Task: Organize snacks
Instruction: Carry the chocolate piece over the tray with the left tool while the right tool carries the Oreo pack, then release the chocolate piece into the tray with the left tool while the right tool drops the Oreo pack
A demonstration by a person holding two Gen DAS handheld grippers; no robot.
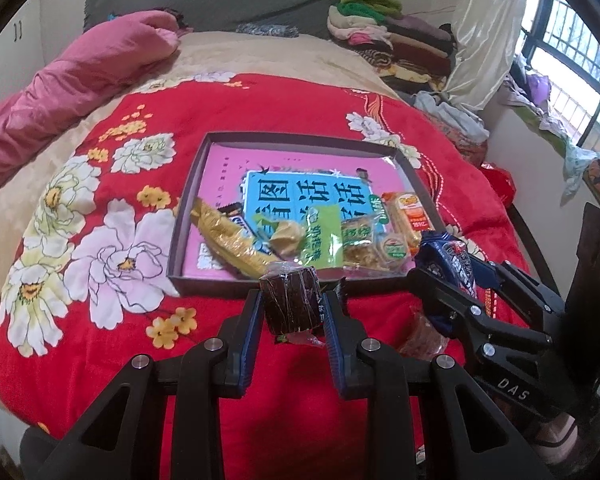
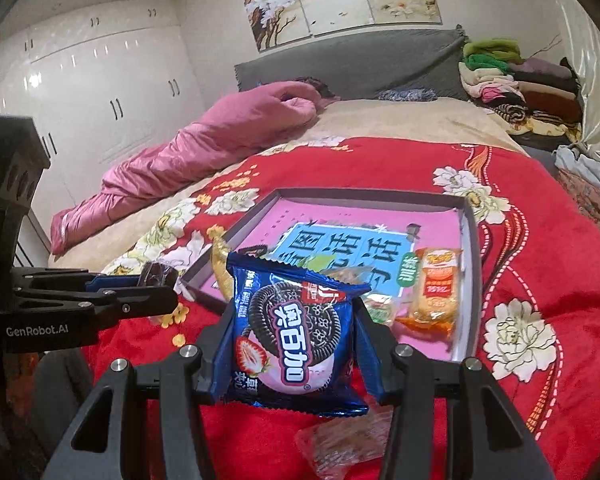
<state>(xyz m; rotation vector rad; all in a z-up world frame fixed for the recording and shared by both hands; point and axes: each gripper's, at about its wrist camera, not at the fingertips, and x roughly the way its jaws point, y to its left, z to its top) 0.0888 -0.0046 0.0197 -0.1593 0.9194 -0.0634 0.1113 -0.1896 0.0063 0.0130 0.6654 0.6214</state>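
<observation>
Left gripper (image 1: 293, 304) clamped on a dark brown wrapped cake (image 1: 290, 300), pads pressed on both its sides, cake held above the red blanket (image 1: 260, 380) just short of the box's near rim. Right gripper (image 2: 290, 344) clamped on a blue Oreo pack (image 2: 292, 332), pack upright between the fingers, also near the box's front edge. A clear-wrapped snack (image 2: 340, 444) lies on the blanket under the right gripper. Beyond, the open box (image 1: 188, 280) holds a gold packet (image 1: 230, 236), green packet (image 1: 322, 236), orange packet (image 1: 410, 212), small biscuits (image 1: 376, 246). Far: pink quilt (image 1: 72, 92), clothes pile (image 1: 384, 36).
</observation>
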